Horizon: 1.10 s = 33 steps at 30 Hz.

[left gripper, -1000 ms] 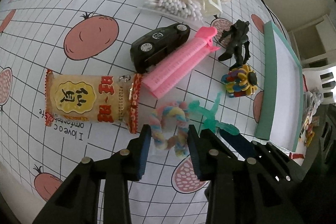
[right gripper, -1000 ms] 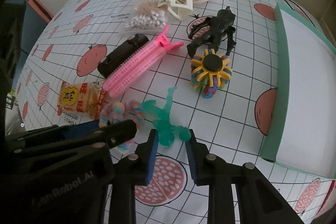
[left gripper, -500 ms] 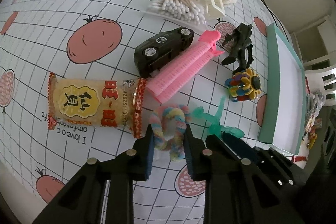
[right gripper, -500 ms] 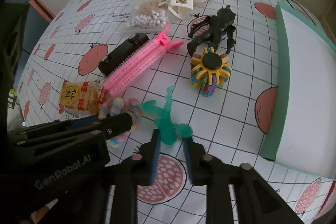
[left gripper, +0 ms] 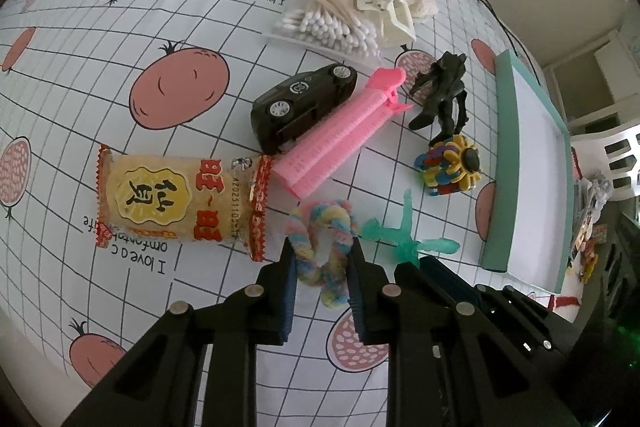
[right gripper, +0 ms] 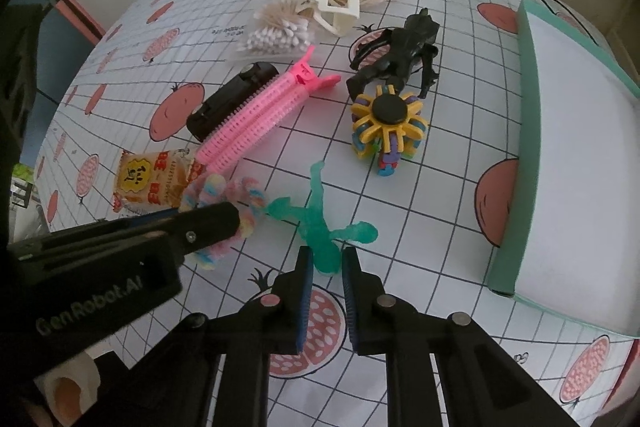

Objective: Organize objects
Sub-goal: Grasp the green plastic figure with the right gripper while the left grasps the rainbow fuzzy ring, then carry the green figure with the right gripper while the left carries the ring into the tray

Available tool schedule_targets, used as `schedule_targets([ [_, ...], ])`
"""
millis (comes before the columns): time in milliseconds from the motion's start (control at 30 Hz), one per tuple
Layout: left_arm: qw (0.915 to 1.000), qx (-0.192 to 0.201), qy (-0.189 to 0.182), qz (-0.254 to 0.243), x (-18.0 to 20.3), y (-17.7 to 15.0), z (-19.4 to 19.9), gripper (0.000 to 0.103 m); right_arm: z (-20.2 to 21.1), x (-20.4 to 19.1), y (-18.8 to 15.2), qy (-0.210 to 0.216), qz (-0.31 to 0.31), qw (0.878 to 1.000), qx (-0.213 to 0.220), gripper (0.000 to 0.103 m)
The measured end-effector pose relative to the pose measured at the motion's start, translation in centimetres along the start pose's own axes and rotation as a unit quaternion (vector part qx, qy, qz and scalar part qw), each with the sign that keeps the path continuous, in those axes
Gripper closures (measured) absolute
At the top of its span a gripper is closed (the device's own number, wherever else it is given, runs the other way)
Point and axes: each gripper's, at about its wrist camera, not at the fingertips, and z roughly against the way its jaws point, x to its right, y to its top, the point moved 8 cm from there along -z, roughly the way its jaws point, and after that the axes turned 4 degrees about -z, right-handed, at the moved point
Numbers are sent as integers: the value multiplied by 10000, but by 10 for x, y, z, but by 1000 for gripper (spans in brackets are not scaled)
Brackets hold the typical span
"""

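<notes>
While "GenRobot.AI" left claw (left gripper: 322, 259) pinches pastel scrunchie (left gripper: 324, 227), right claw (right gripper: 323, 263) pinches green figure (right gripper: 320, 223)

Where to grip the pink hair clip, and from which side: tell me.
Grip the pink hair clip across its long toothed barrel, near the middle, coming straight down from above. It lies flat and slender, so the fingers should span its narrow width. The black toy car lies against one long side, leaving little room for a finger there, so the flared handle end, which looks clear of the car, is probably easier.
</notes>
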Motion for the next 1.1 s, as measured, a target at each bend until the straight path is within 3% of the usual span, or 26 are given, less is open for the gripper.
schedule_targets([
  [233, 9996, 266, 4, -125, -25, -12, 22, 80, 15, 1, 5, 146, -114, 9995, 251, 87],
  [700, 9914, 1270, -122, -309, -13, -8, 74, 80, 51, 1, 21, 322, -230, 9952, 900, 87],
  [900, 9832, 1733, -198, -537, 3, -7, 97, 80, 66, 25, 34, 196, -552, 9905, 1247, 87],
  [1100, 9754, 1976, -430, -872, 38, -1, 100, 80, 80, 76, 46, -118, -1074, 9817, 1565, 87],
])
